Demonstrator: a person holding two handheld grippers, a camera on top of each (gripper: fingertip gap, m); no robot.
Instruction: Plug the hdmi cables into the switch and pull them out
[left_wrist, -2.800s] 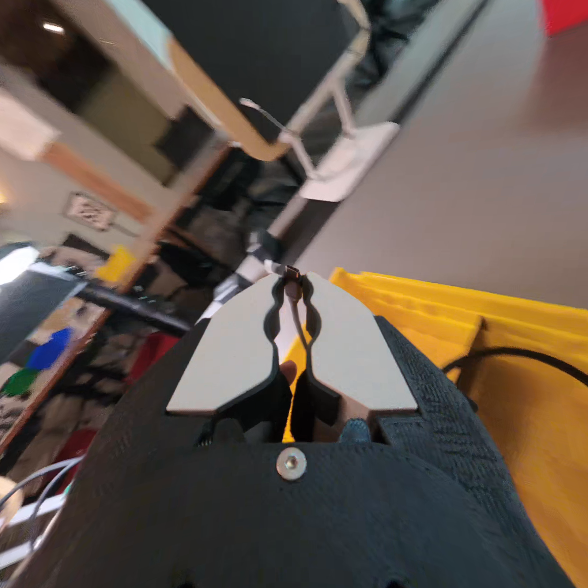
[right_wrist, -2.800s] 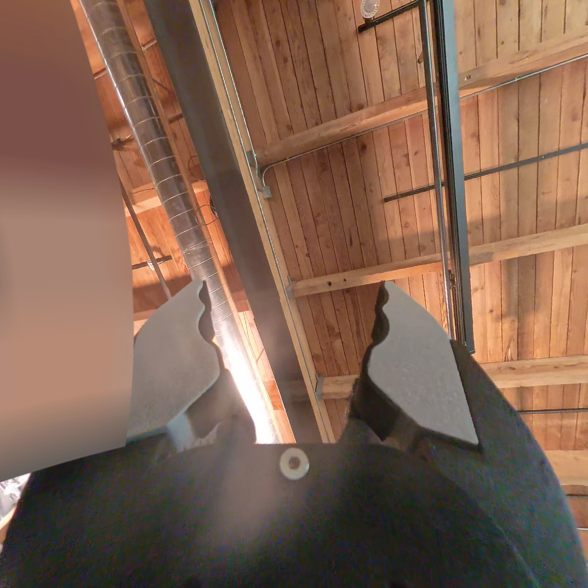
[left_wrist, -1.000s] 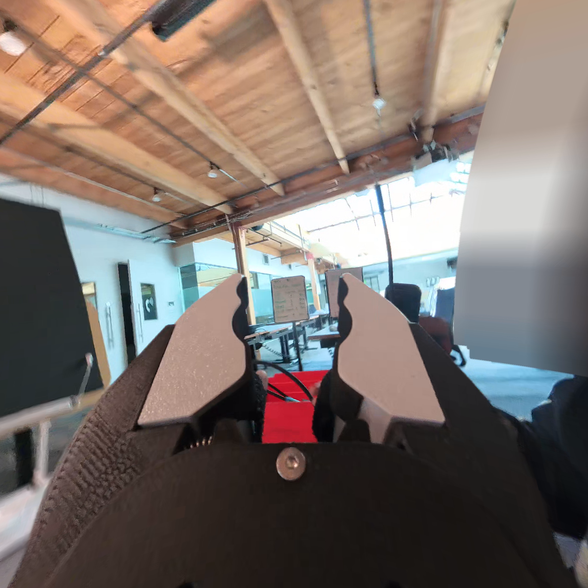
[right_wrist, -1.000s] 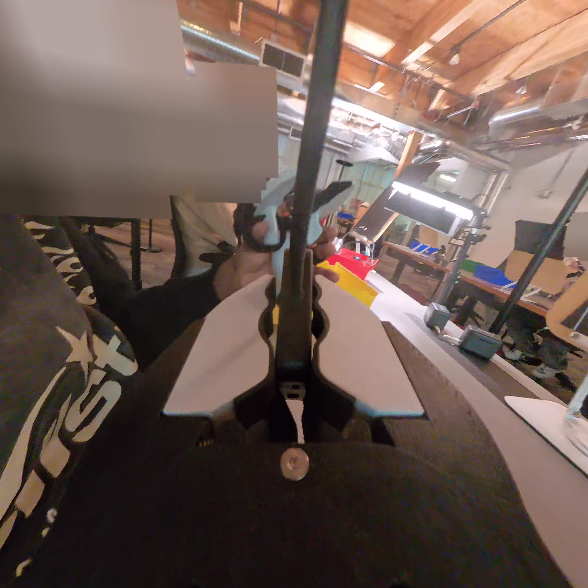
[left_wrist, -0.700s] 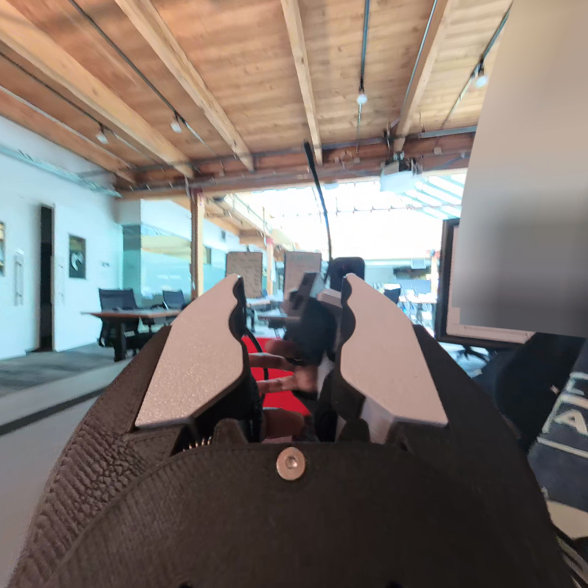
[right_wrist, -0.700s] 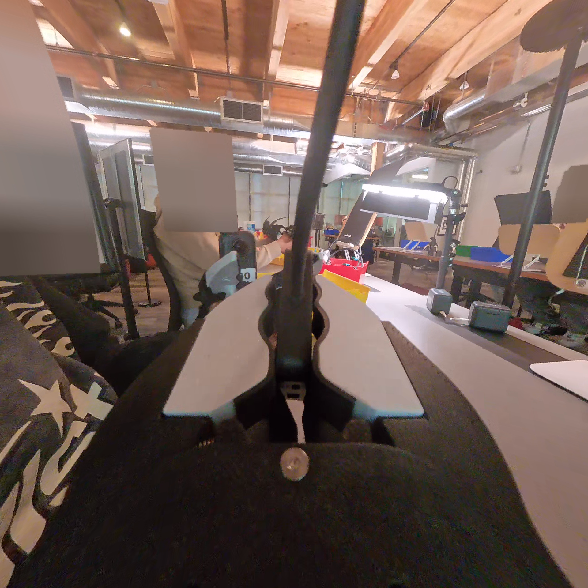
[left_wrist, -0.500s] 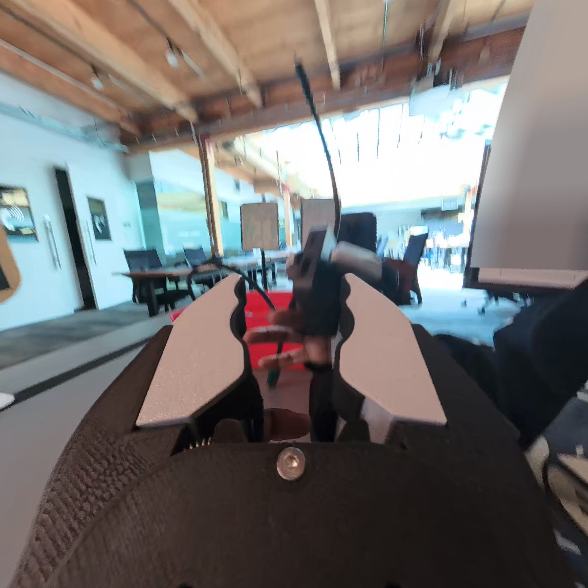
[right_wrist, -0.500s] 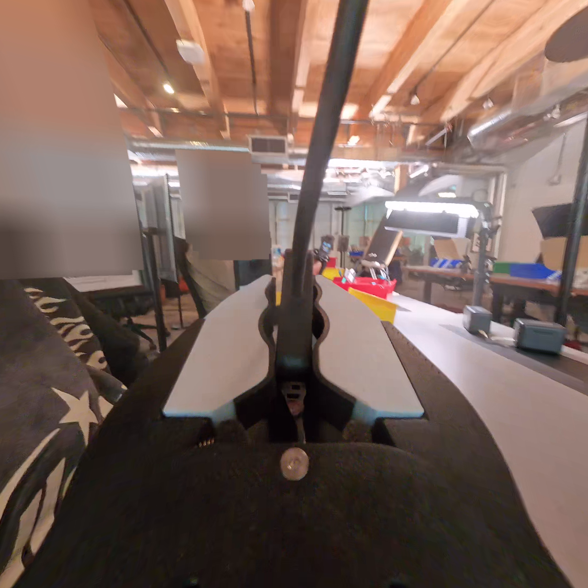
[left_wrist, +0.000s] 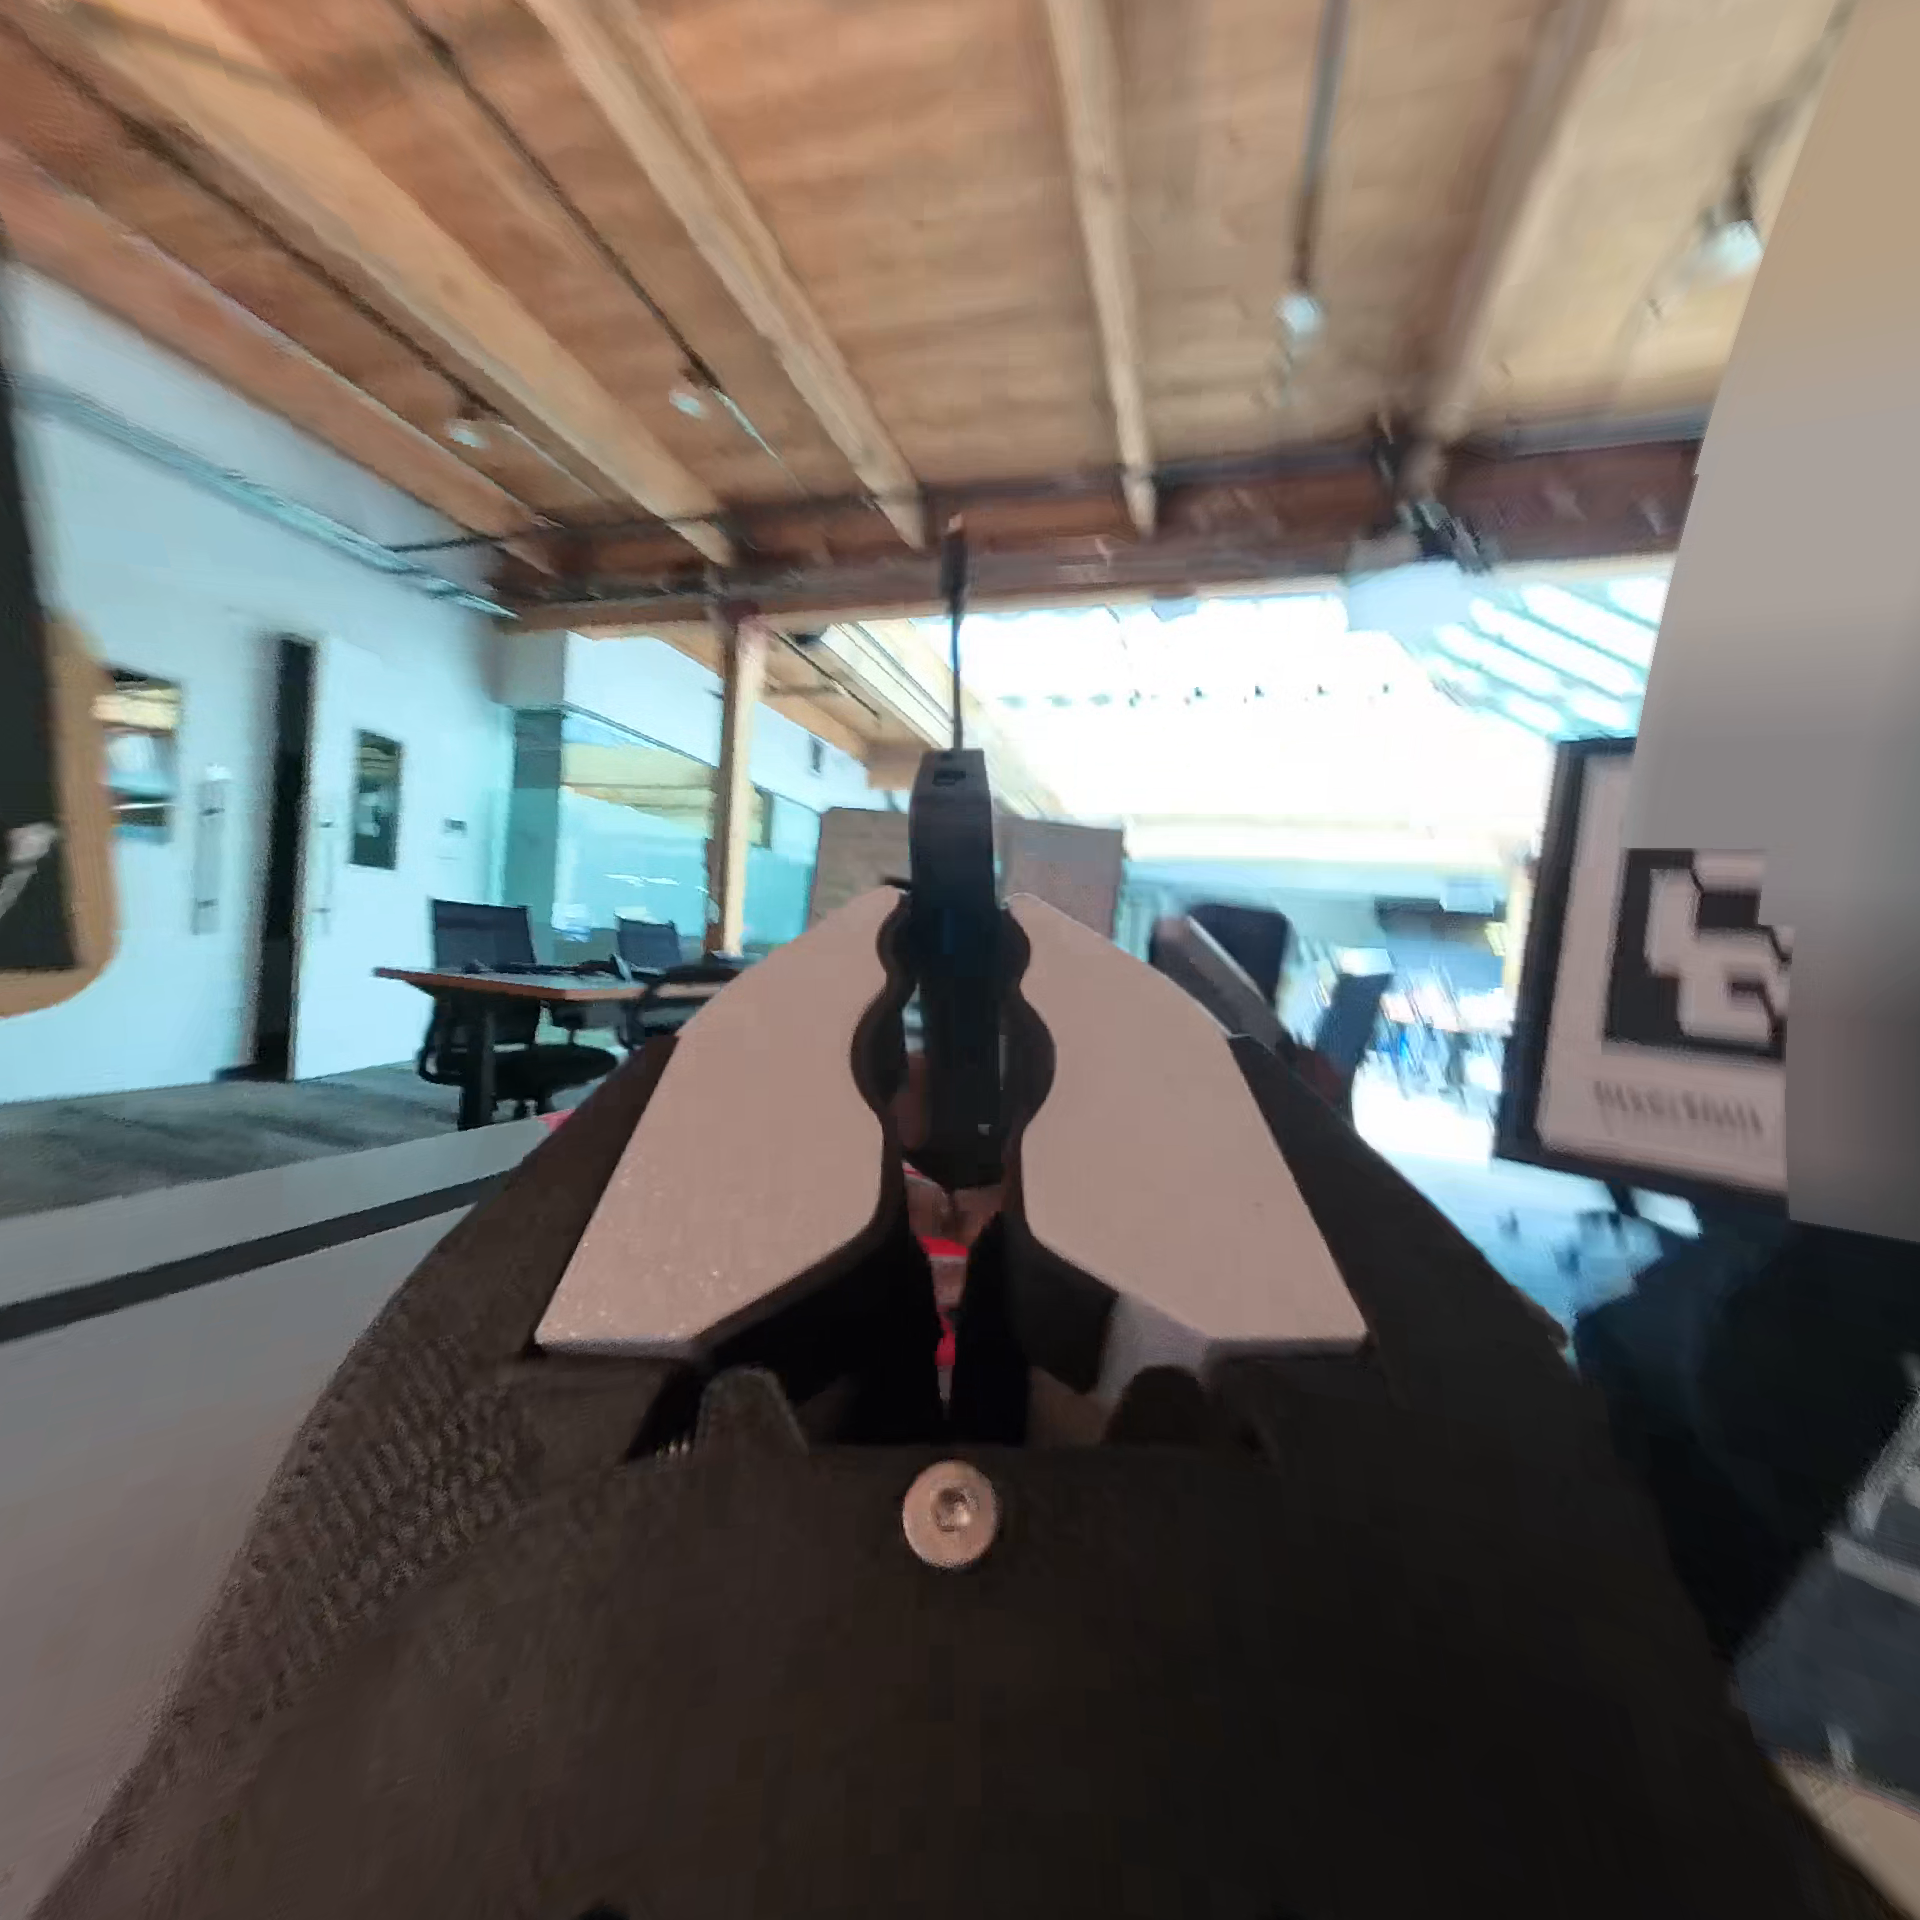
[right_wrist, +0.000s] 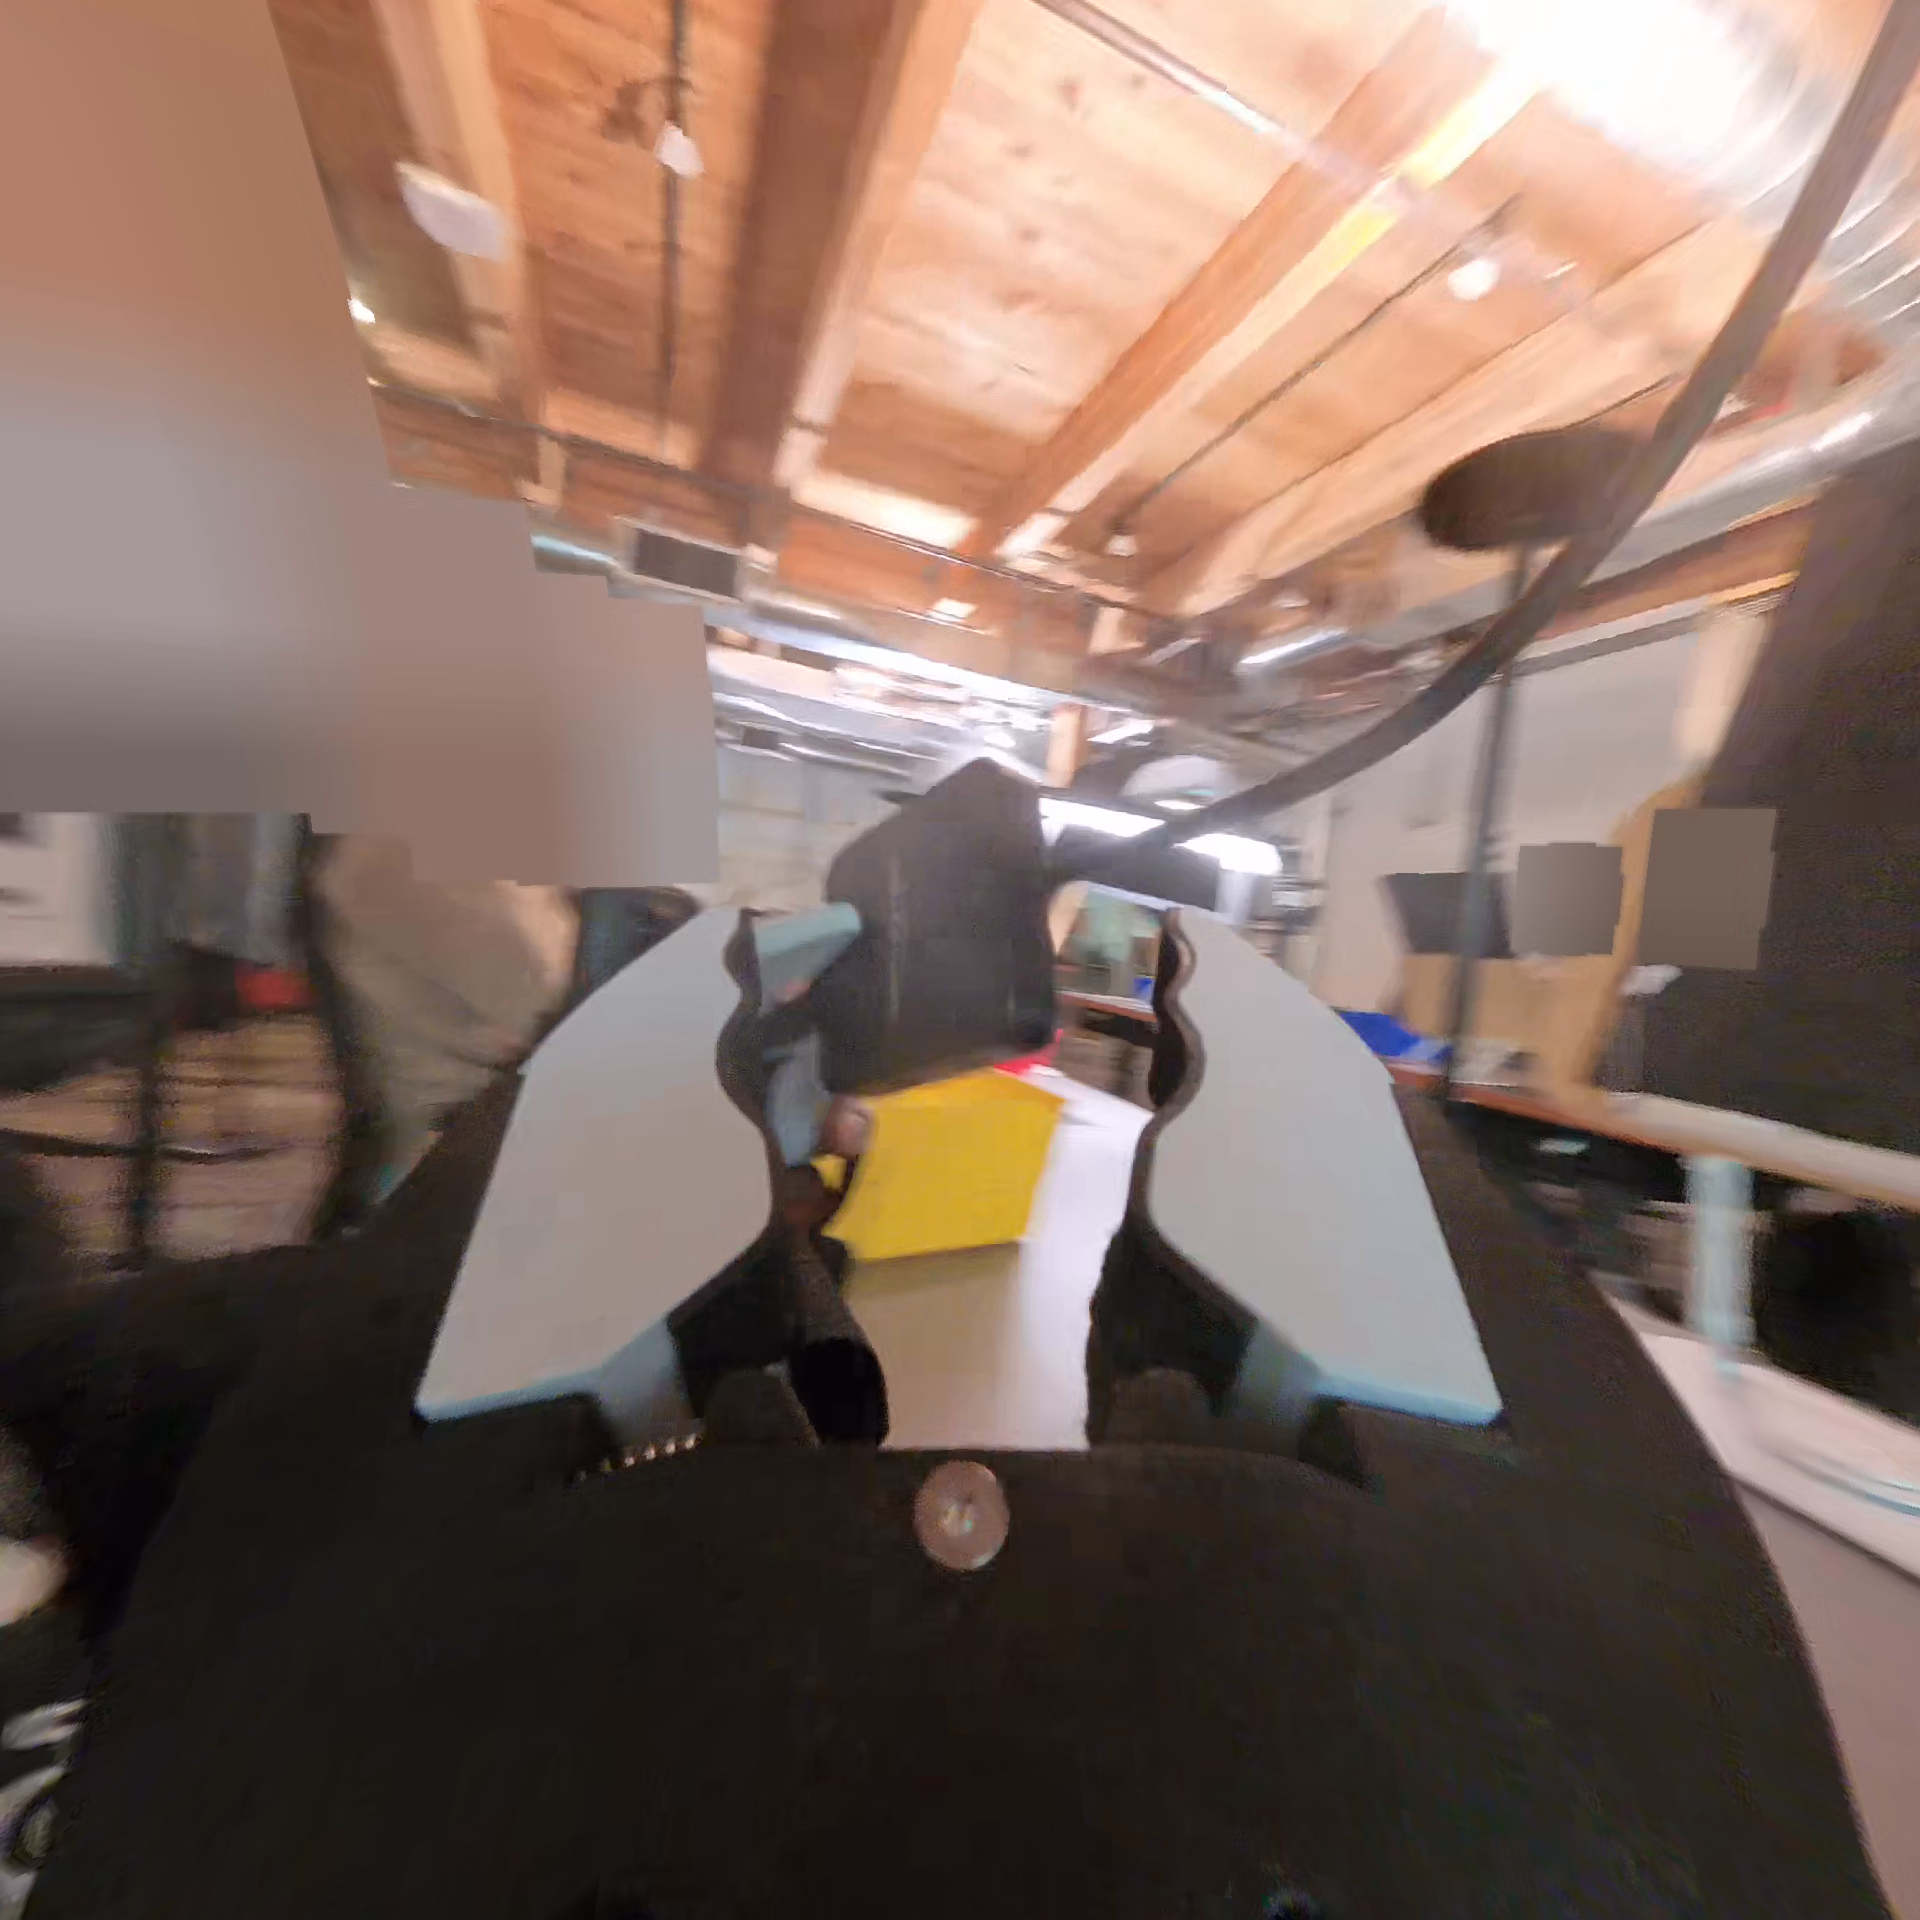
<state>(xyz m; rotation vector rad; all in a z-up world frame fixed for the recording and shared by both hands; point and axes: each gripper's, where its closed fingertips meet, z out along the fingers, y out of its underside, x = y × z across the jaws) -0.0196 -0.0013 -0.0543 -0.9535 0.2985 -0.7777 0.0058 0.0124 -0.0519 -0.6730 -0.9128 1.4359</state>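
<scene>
Black plug: moulded HDMI connector clenched in left gripper
Right gripper: released, empty
Risk: cable drag twisting plug askew

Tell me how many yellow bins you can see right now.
1. The yellow bin sits on the grey table, seen between the right gripper fingers. Others may be hidden; the picture is blurred.
</scene>
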